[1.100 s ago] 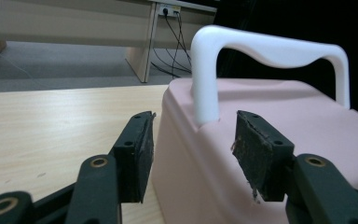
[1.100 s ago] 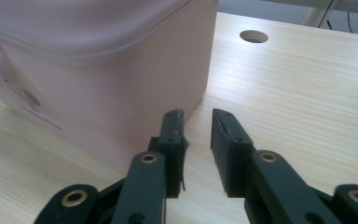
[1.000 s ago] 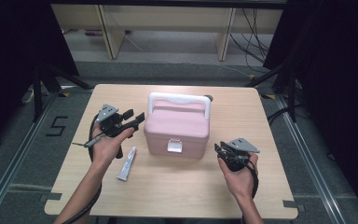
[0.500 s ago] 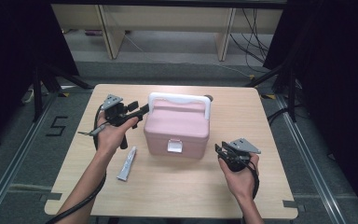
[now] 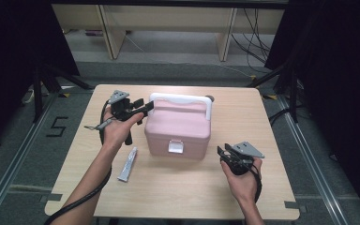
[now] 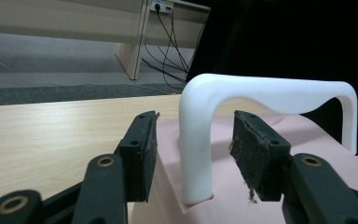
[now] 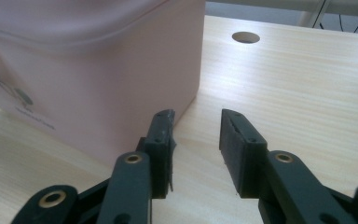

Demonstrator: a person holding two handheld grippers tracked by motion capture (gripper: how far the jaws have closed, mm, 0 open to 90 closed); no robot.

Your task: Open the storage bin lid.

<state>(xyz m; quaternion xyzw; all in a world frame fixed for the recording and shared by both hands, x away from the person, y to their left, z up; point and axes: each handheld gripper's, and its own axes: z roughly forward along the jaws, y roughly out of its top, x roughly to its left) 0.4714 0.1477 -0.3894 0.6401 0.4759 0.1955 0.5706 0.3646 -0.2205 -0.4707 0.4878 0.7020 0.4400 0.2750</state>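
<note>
The pink box (image 5: 178, 129) is sitting at the middle of the table (image 5: 262, 122), its white handle (image 6: 261, 93) standing upright over the lid. The left gripper (image 6: 193, 154) is straddling the handle's near post, jaws just closing in but pads not yet pressing it. The right gripper (image 7: 196, 140) is hovering low just beside the box's front right corner, jaws just opening wide with nothing between them. A small tube (image 5: 127, 165) is lying near the box's front left corner.

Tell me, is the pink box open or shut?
Shut. The pink box has its lid down flat, and its white front latch sits closed.
</note>
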